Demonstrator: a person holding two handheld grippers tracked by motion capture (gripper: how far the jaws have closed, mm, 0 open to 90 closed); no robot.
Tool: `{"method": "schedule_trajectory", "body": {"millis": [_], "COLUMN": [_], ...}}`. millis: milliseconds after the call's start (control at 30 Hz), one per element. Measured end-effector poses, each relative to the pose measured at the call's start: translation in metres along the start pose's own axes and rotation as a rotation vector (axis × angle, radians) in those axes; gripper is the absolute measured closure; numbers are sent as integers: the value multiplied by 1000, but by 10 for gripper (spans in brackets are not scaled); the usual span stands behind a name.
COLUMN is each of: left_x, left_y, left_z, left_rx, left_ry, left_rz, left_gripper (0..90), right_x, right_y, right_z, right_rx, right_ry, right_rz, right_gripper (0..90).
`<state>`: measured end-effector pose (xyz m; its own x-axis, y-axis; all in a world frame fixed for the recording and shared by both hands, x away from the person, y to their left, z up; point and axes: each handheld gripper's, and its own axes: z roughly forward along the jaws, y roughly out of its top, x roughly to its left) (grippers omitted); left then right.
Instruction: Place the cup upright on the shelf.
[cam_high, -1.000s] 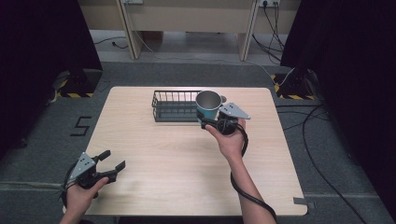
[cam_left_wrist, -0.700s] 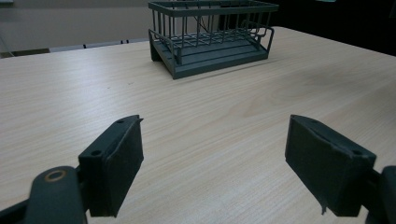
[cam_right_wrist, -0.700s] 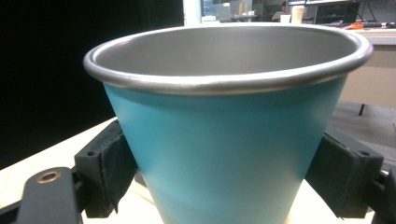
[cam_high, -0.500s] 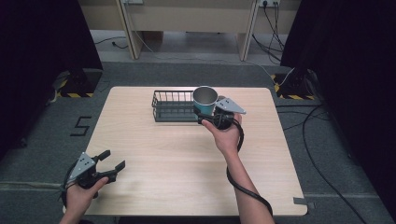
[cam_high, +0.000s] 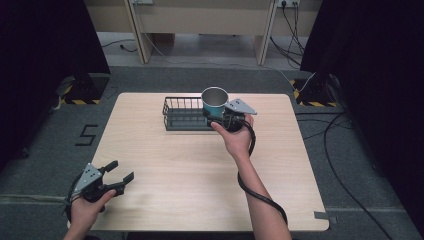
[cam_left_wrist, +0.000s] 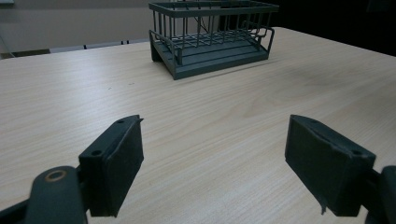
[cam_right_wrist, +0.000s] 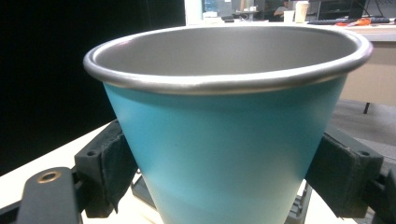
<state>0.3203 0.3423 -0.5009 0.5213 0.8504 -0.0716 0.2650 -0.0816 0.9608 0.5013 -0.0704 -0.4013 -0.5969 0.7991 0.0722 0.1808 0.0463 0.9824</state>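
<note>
A teal metal cup (cam_high: 215, 102) with a silver rim is held upright over the right end of the dark wire basket (cam_high: 183, 114). My right gripper (cam_high: 218, 118) is shut on the cup (cam_right_wrist: 224, 140), its jaws pressing both sides of the cup's lower wall. The basket (cam_left_wrist: 212, 35) stands at the far middle of the wooden table and looks empty. My left gripper (cam_high: 120, 172) hovers at the table's near left corner, open, with nothing between its jaws (cam_left_wrist: 215, 168), and it faces the basket.
The light wooden table (cam_high: 175, 170) has bare room between the basket and its near edge. Dark curtains flank both sides. Cables (cam_high: 340, 165) lie on the grey floor to the right, and the right gripper's cable trails beside the forearm.
My right gripper has carried the cup a little leftward and farther back, bringing it over the basket's right end. The left gripper has barely moved.
</note>
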Motion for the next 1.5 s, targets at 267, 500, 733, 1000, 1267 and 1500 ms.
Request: {"method": "schedule_trajectory", "body": {"millis": [267, 500, 733, 1000, 1267, 1500], "left_x": [0, 0, 0, 0, 0, 0], "left_y": [0, 0, 0, 0, 0, 0], "left_z": [0, 0, 0, 0, 0, 0], "left_rx": [1, 0, 0, 1, -1, -2], "left_ry": [1, 2, 2, 1, 1, 0], "left_rz": [1, 2, 2, 2, 2, 0], "left_gripper": [188, 188, 189, 189, 190, 190], "right_x": [1, 3, 4, 4, 5, 5], "right_y": [7, 11, 13, 18, 17, 19], "right_z": [13, 22, 31, 41, 51, 58], "right_rx": [6, 8, 13, 16, 25, 28], "right_ry": [4, 4, 5, 4, 2, -5], "right_rz": [-5, 2, 9, 17, 33, 38], "right_gripper": [179, 179, 179, 179, 179, 179]}}
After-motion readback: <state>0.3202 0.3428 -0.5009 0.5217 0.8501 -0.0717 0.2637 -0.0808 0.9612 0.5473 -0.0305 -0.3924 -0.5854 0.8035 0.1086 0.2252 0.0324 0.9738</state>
